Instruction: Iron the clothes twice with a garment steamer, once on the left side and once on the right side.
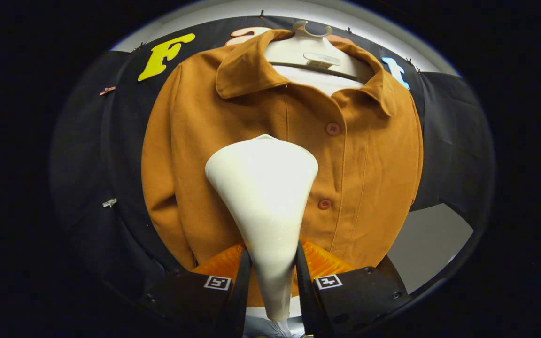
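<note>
Your fingers [244, 286] press the steamer [265, 197] between them. Its head stands before the jacket [369, 164]. The jacket hangs on a hanger [315, 56] against the wall.

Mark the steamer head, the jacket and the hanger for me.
steamer head [263, 188]: gripper view, middle of its wide cone, held between the fingers.
jacket [374, 164]: gripper view, front panel beside the buttons.
hanger [320, 58]: gripper view, its neck piece inside the collar.
</note>
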A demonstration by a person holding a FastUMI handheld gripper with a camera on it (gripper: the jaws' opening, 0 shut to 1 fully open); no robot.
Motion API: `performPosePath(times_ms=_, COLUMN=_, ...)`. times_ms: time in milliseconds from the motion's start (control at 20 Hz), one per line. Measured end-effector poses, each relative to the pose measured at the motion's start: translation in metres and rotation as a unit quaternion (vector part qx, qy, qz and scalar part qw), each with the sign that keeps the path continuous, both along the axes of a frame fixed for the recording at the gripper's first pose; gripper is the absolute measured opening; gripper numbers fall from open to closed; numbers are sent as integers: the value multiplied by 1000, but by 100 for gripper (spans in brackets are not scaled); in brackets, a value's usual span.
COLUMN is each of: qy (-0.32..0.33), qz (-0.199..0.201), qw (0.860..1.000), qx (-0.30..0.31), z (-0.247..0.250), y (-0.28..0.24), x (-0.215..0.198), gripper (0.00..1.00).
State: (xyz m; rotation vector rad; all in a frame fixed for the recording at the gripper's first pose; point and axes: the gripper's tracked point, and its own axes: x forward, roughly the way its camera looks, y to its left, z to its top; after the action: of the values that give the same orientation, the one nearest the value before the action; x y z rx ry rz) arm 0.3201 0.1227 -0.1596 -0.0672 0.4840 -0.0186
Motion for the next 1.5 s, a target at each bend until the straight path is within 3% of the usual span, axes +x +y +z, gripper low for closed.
performPosePath(times_ms=700, qy=117, qz=3, qw=993, qx=11, z=-87, y=-4, x=-23, gripper=50)
performPosePath(times_ms=1100, qy=185, qz=-3, qw=982, qx=28, z=-134, y=-7, x=-48, gripper=51)
performPosePath(times_ms=1500, qy=224, qz=-6, qw=974, qx=26, z=-152, y=-5, x=-78, gripper=51)
